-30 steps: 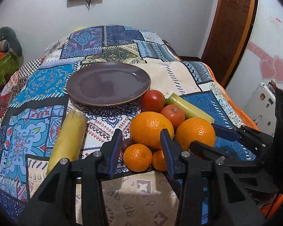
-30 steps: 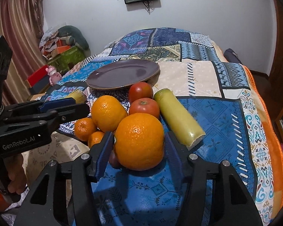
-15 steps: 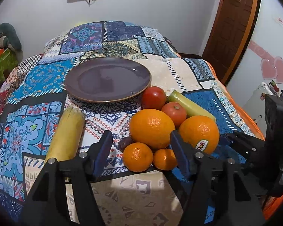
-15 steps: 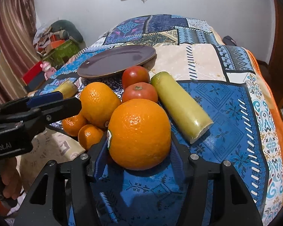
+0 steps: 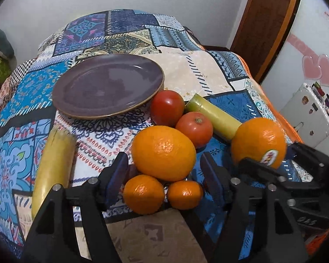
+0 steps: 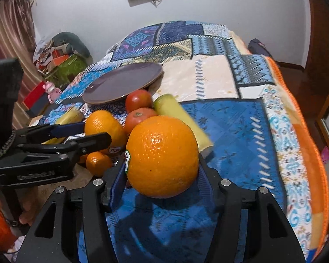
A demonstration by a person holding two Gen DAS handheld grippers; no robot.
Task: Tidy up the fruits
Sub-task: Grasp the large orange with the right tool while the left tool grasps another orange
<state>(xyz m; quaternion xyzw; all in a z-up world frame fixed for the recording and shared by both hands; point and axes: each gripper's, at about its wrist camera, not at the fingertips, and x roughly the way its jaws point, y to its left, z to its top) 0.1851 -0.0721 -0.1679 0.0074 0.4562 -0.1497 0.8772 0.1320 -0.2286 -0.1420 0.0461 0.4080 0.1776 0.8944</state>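
Note:
My right gripper [image 6: 160, 171] is shut on a large stickered orange [image 6: 162, 155], held just above the quilt; the same orange shows in the left wrist view [image 5: 258, 141]. My left gripper [image 5: 164, 171] is open around a second large orange [image 5: 163, 152], with two small mandarins [image 5: 143, 194] [image 5: 184, 195] between its fingers. Two tomatoes [image 5: 167, 107] [image 5: 195, 129] and a yellow-green cylinder [image 5: 212, 116] lie behind. An empty purple plate [image 5: 107, 85] sits further back.
Another yellow cylinder [image 5: 53, 166] lies left of the fruit. The patterned quilt [image 6: 241, 131] drops off at its orange right edge. A white appliance [image 5: 307, 114] stands right of the bed, clutter [image 6: 59, 59] on the left.
My right gripper has closed on the stickered orange and lifted it slightly. My left gripper has opened wider and moved forward around the second large orange and the mandarins.

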